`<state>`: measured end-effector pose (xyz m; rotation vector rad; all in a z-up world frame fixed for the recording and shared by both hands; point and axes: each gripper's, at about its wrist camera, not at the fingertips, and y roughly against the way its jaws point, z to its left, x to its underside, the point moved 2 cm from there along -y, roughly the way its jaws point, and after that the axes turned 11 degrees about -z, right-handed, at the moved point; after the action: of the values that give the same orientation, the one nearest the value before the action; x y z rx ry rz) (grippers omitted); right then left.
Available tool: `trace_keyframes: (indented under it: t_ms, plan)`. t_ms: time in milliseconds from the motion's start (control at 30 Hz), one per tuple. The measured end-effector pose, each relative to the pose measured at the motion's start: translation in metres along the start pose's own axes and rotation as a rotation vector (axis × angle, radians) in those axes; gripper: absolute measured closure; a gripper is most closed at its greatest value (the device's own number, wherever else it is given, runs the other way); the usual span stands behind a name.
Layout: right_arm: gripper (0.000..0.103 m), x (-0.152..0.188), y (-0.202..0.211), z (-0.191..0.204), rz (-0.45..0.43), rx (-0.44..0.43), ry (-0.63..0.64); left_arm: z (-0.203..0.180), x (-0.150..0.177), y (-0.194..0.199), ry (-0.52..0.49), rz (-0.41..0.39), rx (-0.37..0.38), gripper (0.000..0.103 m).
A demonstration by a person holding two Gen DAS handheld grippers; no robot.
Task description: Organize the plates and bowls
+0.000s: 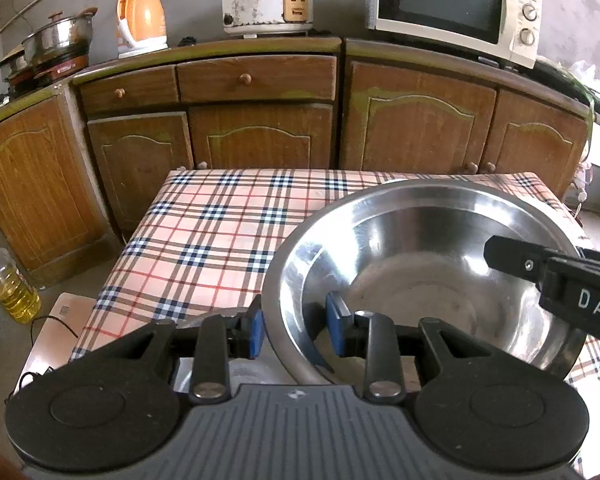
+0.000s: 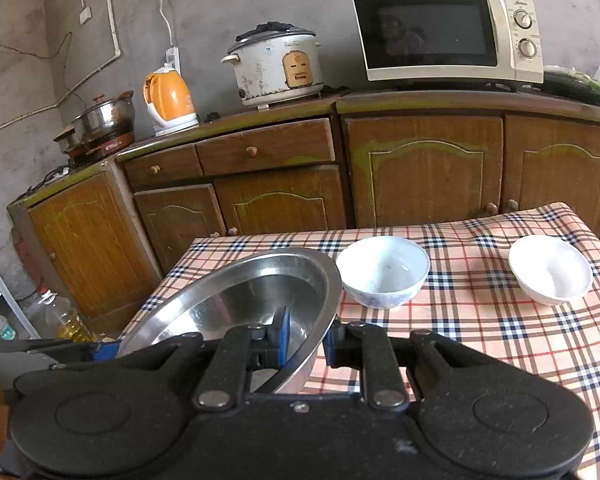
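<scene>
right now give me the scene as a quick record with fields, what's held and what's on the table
held item: steel basin, gripped at its rim on opposite sides
left hand-held gripper: shut on the basin's rim, one pad inside, one outside
right hand-held gripper: shut on the opposite rim
basin contents: nothing seen in it
table: plaid tablecloth
other dishes: white bowl with blue pattern beside the basin; plain white bowl further right
bowl state: both upright, apart from each other
</scene>
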<state>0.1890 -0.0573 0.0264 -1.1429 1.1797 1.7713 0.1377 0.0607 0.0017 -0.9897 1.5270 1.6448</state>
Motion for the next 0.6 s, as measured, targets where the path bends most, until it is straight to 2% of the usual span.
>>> trace_keyframes:
  t_ms: [600]
  plan:
    - [0.081,0.011,0.032,-0.027,-0.006,0.039,0.000,-0.028,0.015,0.013,-0.004,0.011,0.043,0.071]
